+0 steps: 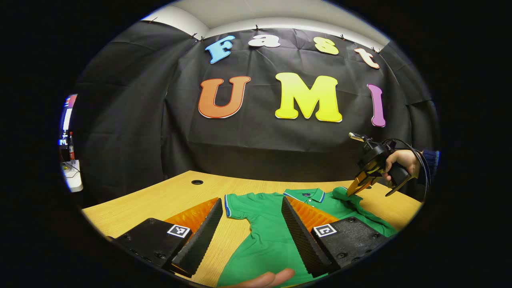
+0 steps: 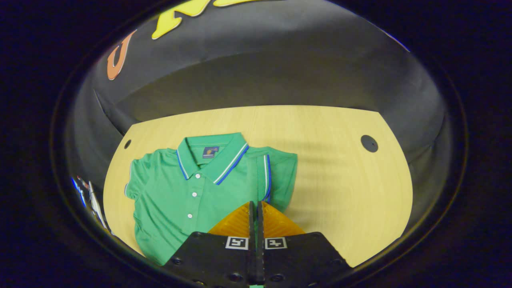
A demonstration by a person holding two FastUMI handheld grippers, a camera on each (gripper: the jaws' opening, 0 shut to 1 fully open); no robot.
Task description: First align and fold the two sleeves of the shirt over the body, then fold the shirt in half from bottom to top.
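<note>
The green short-sleeved polo shirt (image 2: pixel 188 192) lies collar toward the far edge of the pale wooden table (image 2: pixel 340 180). The right gripper (image 2: pixel 256 208), jaws closed with no cloth visibly between them, hangs over the sleeve folded onto the body (image 2: pixel 276 176). The left gripper (image 1: pixel 252 216) gapes wide above the other sleeve (image 1: pixel 244 206), probably to fold it next.

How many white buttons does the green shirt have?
3 on the shirt, in a line down its placket below the collar: top, middle, bottom. Others may be hidden.

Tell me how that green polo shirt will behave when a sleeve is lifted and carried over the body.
Probably floppy: the green polo shirt lies flat on the wooden table, and its sleeve already rests folded over the body. Likely light, as the right hand-held gripper handles a sleeve edge alone. The collar looks stiffer and may hold shape.
</note>
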